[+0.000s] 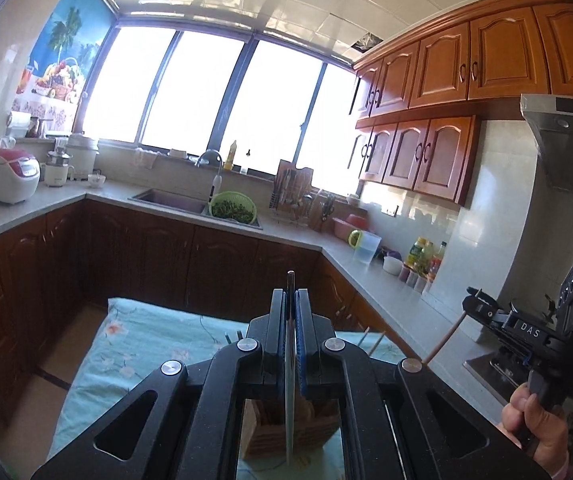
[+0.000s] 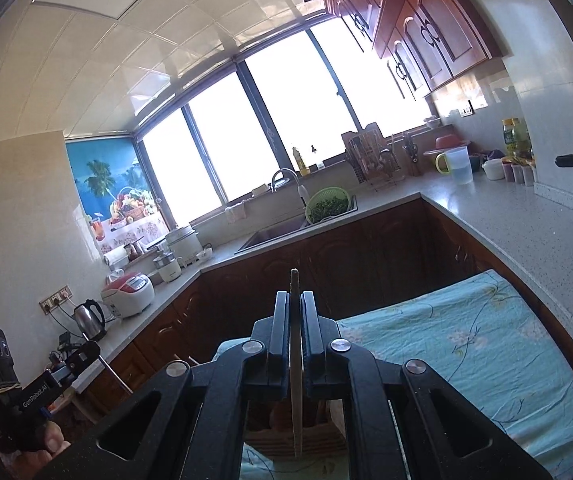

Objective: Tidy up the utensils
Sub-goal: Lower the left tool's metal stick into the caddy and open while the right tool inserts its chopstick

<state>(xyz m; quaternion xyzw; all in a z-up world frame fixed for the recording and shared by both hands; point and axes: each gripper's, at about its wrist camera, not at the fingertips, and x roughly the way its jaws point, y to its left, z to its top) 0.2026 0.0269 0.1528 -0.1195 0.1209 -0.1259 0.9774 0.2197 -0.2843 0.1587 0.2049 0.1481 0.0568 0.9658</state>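
My left gripper (image 1: 291,294) is shut on a thin grey chopstick (image 1: 289,380) that stands upright between its pads, its tip poking out above them. Below it a wooden utensil holder (image 1: 270,432) stands on the cloth. My right gripper (image 2: 294,296) is shut on a wooden chopstick (image 2: 296,392), also upright, over the same holder (image 2: 286,438). In the left wrist view the right gripper (image 1: 469,302) shows at the right, held by a hand, with the wooden chopstick (image 1: 446,336) slanting down from it. The left gripper (image 2: 91,349) shows at the lower left of the right wrist view.
A table under a turquoise floral cloth (image 1: 146,344) carries the holder; several more sticks (image 1: 374,342) rise from behind my left gripper. Kitchen counters run around it, with a sink (image 1: 170,200), a green colander (image 1: 233,207), a rice cooker (image 1: 12,176), bottles (image 1: 422,252) and a kettle (image 2: 90,318).
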